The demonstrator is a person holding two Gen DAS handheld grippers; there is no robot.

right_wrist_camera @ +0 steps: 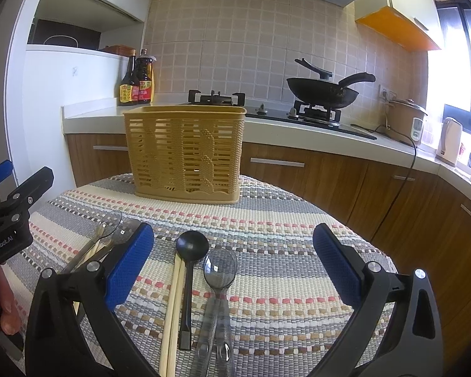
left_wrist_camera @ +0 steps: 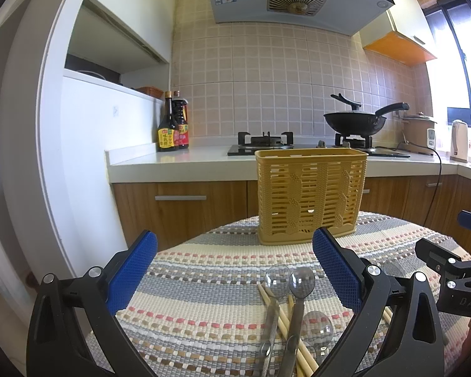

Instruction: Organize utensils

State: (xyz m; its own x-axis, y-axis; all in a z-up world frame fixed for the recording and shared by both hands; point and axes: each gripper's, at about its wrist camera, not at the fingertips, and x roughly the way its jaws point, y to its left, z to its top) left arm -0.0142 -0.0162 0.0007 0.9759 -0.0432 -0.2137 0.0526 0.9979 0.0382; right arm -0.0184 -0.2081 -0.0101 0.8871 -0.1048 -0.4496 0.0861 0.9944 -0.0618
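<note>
A yellow slotted utensil basket [left_wrist_camera: 311, 194] stands upright at the far side of the round table; it also shows in the right wrist view [right_wrist_camera: 185, 154]. My left gripper [left_wrist_camera: 235, 260] is open and empty above clear plastic spoons [left_wrist_camera: 301, 279] and wooden chopsticks [left_wrist_camera: 285, 320]. My right gripper [right_wrist_camera: 234, 257] is open and empty above a black spoon [right_wrist_camera: 192, 245], clear spoons [right_wrist_camera: 220, 267] and a chopstick pair [right_wrist_camera: 174, 301]. More clear spoons [right_wrist_camera: 110, 220] lie left of it.
A striped woven mat [right_wrist_camera: 267, 220] covers the table. Behind stands a kitchen counter [left_wrist_camera: 179, 160] with sauce bottles [left_wrist_camera: 172, 125], a gas hob with a black wok [left_wrist_camera: 354, 122], a rice cooker [right_wrist_camera: 406, 122] and a kettle [right_wrist_camera: 450, 139].
</note>
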